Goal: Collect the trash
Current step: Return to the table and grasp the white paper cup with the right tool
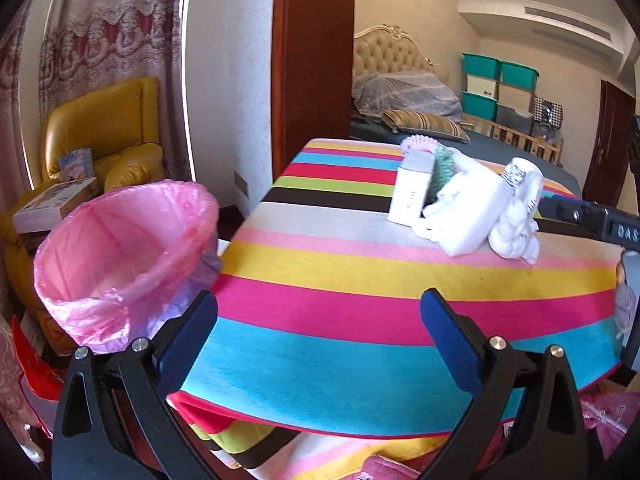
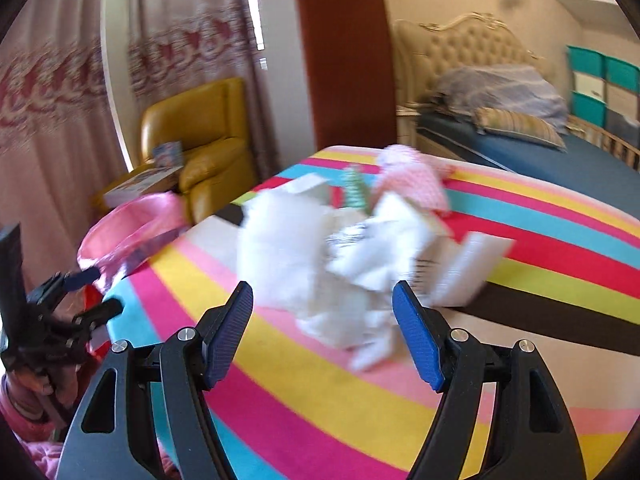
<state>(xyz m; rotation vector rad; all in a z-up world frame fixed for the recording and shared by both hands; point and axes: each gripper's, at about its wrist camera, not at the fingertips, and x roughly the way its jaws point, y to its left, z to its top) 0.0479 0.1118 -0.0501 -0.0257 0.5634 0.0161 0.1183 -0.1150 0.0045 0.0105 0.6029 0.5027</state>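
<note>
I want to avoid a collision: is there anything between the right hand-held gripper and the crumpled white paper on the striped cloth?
Nothing visible. The right hand-held gripper is open, and only bare striped cloth lies before the crumpled white paper. The white box stands behind the pile.

Yellow leather armchair (image 1: 106, 132) by lace curtains (image 1: 100, 24), tufted cream headboard (image 1: 390, 54), stacked teal bins (image 1: 500, 80) beyond.

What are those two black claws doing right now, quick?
Left gripper: open, holding nothing, above the striped tablecloth.
Right gripper: open, empty, fingers either side of the crumpled white paper pile.
</note>
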